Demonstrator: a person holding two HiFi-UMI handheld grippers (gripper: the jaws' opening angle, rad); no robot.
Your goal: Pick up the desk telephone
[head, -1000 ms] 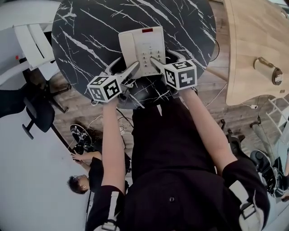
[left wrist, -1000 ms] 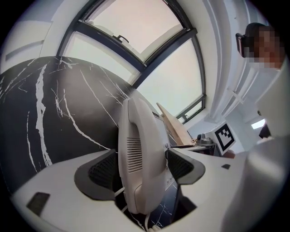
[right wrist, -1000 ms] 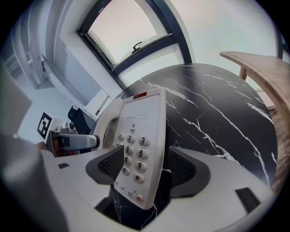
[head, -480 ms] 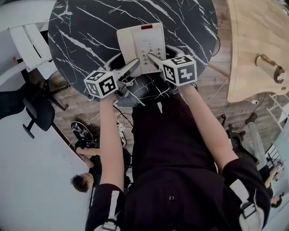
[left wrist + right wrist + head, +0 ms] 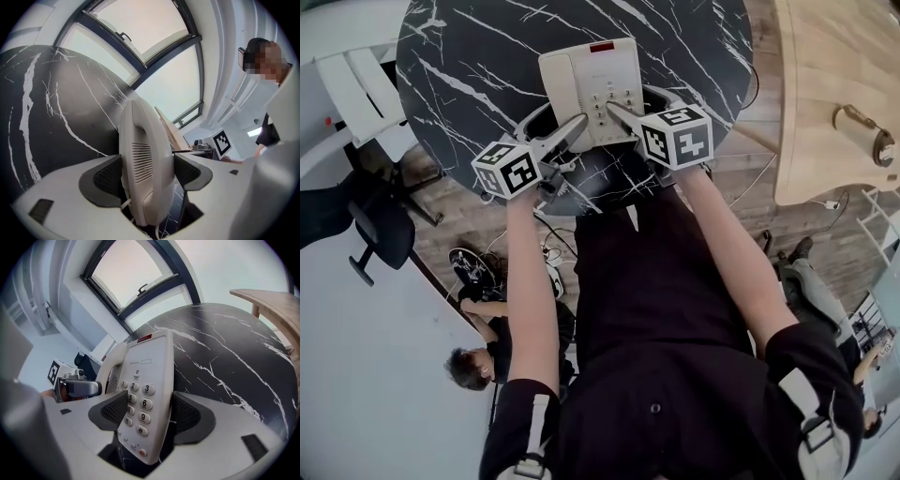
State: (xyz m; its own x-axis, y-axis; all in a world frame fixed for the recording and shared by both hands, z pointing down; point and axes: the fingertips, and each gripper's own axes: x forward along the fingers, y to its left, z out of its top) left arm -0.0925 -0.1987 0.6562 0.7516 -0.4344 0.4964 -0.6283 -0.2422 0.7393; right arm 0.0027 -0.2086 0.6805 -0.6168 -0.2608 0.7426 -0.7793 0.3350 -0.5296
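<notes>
Black marble round table point(image 5: 478, 66) is filling the top of the head view, with the white desk telephone point(image 5: 589, 80) sitting close to its near edge. Its long axis is running from that edge toward the table's middle, red-strip end pointing away from the person. The left gripper point(image 5: 570, 133) is clamping the handset point(image 5: 146, 159), whose slotted grille is showing only in the left gripper view. The right gripper point(image 5: 622, 115) is clamping the keypad point(image 5: 139, 405) side, with digits showing clearly only in its own view.

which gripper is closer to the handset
Left. The left gripper has the handset between its jaws; the right gripper clamps the keypad side of the desk telephone, beside the handset.
</notes>
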